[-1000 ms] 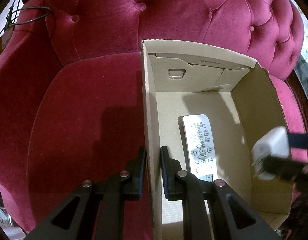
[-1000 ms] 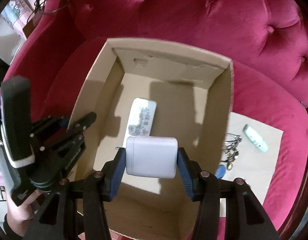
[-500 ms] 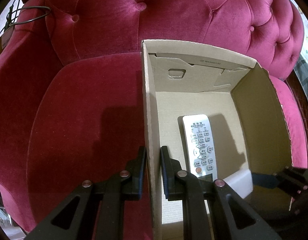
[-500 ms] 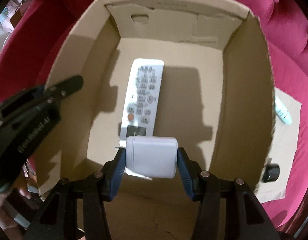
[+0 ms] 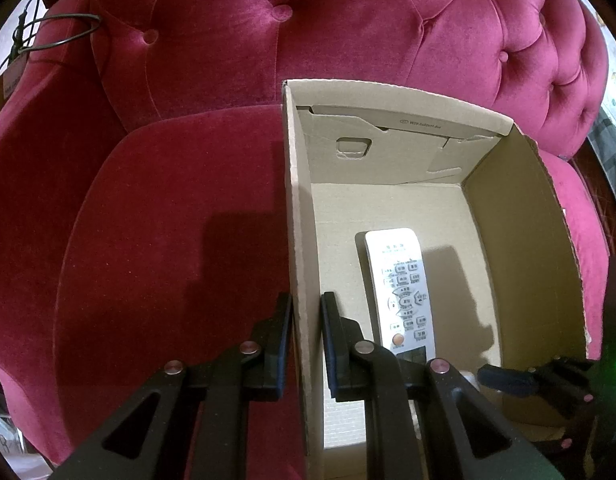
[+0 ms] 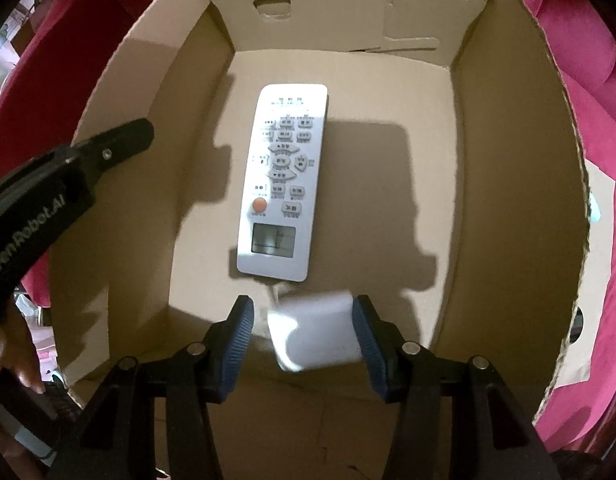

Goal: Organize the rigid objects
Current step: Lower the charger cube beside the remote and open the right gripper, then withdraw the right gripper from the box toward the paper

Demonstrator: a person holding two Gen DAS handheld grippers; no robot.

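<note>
So your left gripper [image 5: 307, 332] is pinched tight on the left wall of the cardboard box [image 5: 520, 240], one finger outside over the red velvet armchair [image 5: 168, 220] and the other inside. The wall is squeezed right between the pads, so that side's locked on.

Your right gripper [image 6: 302, 320] is pointing almost straight down into the box, low by the near end. The white charger block [image 6: 316, 332] is between its fingers, but it doesn't look clamped to me. There's a clear gap between the left pad and the block, and only the right edge looks like it's against the right pad, or just beside it. The block is tilted and pretty blurry, and its prongs point up toward the remote, so the jaws read as apart rather than gripping. I can't tell whether the block is down on the box floor.

The white remote [image 6: 284, 184] is lying flat on the box floor, buttons up, roughly in the middle. Its screen end is toward you, and the orange button sits just above the little display. The charger is just past that near end, close to the remote but not on top of it.

In the left camera's view you can only catch one finger of the right gripper poking in at the bottom right corner. The charger is mostly hidden there.
</note>
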